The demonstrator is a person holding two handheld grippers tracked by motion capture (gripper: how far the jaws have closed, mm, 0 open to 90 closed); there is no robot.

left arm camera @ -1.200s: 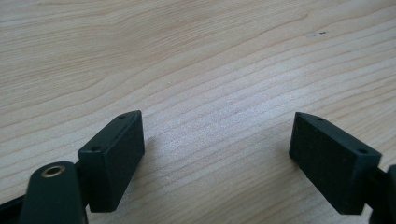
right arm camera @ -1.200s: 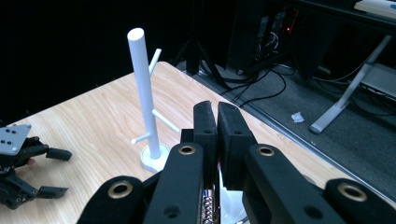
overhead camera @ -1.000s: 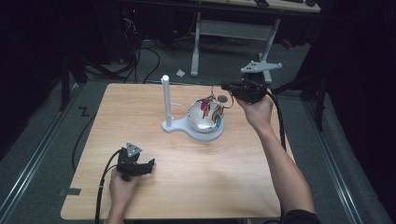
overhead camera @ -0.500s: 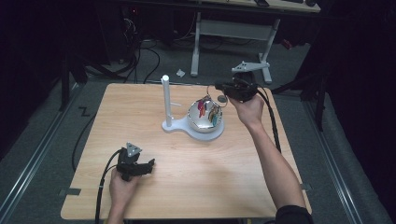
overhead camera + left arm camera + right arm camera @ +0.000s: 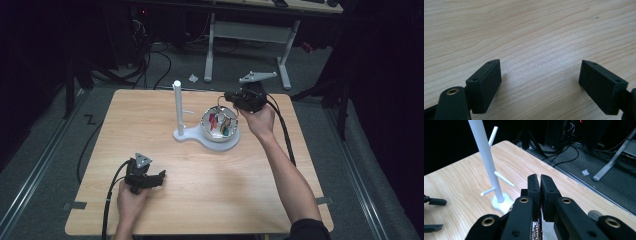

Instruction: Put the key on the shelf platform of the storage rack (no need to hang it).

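A white stand (image 5: 177, 107) with an upright pole and side pegs rises from a flat base mid-table; its pole (image 5: 486, 160) is close in the right gripper view. On that base sits a silvery bowl (image 5: 207, 131) holding small colourful items. My right gripper (image 5: 229, 96) hovers over the bowl's far right rim with its jaws pressed together (image 5: 540, 178). A thin cord (image 5: 218, 103) seems to hang from its tip toward the bowl. My left gripper (image 5: 159, 177) rests open on the bare wood (image 5: 541, 75) near the front left.
The wooden table (image 5: 125, 120) has open surface left of the stand and across the front. Cables trail from both grippers. Beyond the far edge, a grey floor holds cables and a metal desk frame (image 5: 247, 30).
My right gripper has moved left, from beyond the bowl's right side to above its far rim, still shut. The left gripper has stayed put.
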